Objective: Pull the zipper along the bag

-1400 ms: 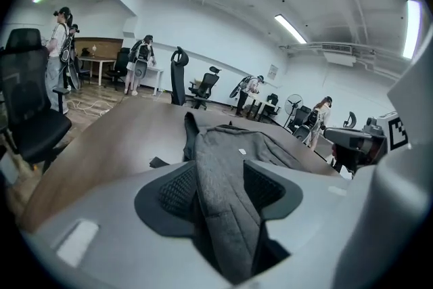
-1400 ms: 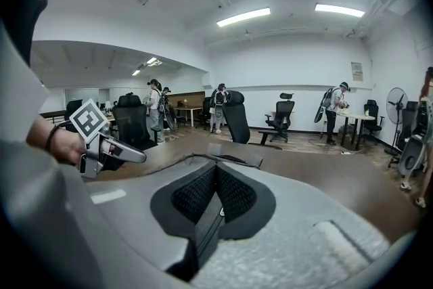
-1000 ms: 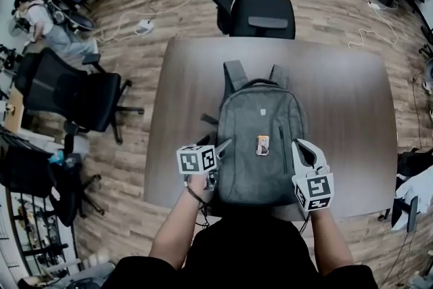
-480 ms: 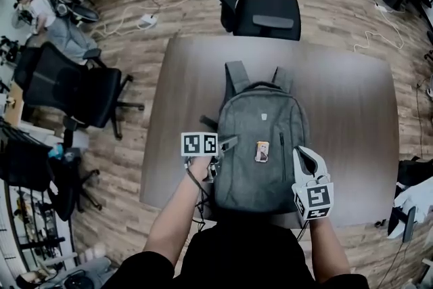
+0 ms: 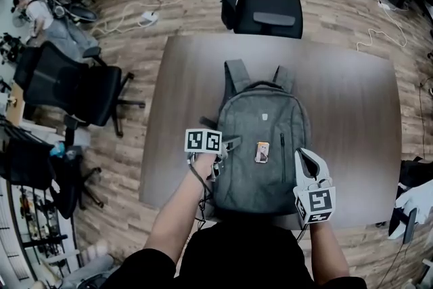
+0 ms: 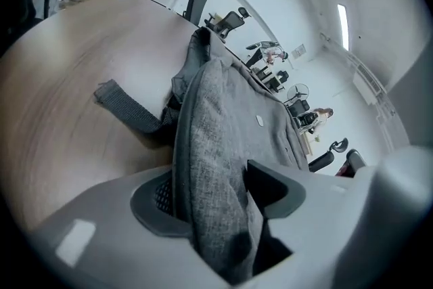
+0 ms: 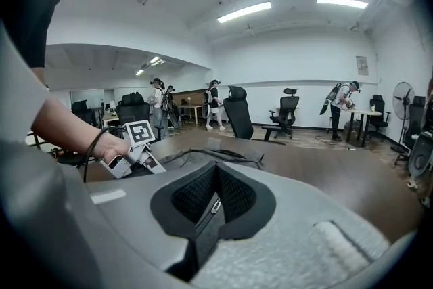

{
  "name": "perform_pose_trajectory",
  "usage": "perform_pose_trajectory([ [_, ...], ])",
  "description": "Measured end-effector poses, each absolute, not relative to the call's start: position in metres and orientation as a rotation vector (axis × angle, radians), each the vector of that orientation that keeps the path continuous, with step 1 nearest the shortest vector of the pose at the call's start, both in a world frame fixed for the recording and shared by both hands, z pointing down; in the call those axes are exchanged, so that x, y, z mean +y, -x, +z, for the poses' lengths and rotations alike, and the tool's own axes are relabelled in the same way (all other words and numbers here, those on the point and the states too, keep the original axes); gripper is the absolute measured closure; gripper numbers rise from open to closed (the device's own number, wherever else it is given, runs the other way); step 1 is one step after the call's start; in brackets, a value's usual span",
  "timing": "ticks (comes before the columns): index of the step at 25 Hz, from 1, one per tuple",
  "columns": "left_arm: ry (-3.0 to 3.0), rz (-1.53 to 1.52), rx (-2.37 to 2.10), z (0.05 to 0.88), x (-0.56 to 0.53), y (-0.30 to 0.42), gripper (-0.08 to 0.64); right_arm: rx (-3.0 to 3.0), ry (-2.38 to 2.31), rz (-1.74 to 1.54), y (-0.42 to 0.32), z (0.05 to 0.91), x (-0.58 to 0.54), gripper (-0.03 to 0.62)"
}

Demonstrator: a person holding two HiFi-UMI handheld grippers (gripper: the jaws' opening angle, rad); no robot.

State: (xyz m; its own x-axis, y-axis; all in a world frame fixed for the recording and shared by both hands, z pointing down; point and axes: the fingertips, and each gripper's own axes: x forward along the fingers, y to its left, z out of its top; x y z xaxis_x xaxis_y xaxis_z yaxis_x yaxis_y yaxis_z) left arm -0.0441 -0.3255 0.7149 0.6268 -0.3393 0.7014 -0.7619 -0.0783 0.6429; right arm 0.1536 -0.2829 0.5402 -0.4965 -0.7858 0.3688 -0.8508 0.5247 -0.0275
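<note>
A grey backpack [image 5: 260, 145] lies flat on the brown table [image 5: 352, 98], straps at the far end. My left gripper [image 5: 226, 143] is at the bag's left edge. In the left gripper view a fold of the grey fabric [image 6: 223, 118] fills the gap of this gripper [image 6: 210, 193], and its jaws are closing on the fold. My right gripper [image 5: 304, 156] sits at the bag's right edge. It is shut on the small metal zipper pull [image 7: 215, 205], which shows between the pads of the right gripper [image 7: 216, 196]. The left gripper [image 7: 145, 159] also appears there, on the far side of the bag.
A black office chair [image 5: 264, 10] stands at the table's far side, another [image 5: 74, 95] to the left. The table's near edge runs just below the bag, against my body. Bare tabletop spreads right of the bag. People and desks stand far back in the room.
My left gripper has moved right onto the bag's left edge and its jaws have narrowed round the fabric. The right gripper has stayed shut at the bag's right edge, shifting slightly.
</note>
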Motion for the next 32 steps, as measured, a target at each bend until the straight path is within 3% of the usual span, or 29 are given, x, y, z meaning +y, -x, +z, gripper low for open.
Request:
perform_pose_trajectory([
  [8, -1.756, 0.41, -0.9, 0.702, -0.326, 0.037, 0.403, -2.429, -1.365, 0.308, -0.16, 0.549, -0.285, 0.588],
  [32, -2.345, 0.199, -1.117, 0.585, -0.314, 0.031, 0.432, -2.451, -1.472, 0.224, -0.173, 0.522, -0.279, 0.588],
])
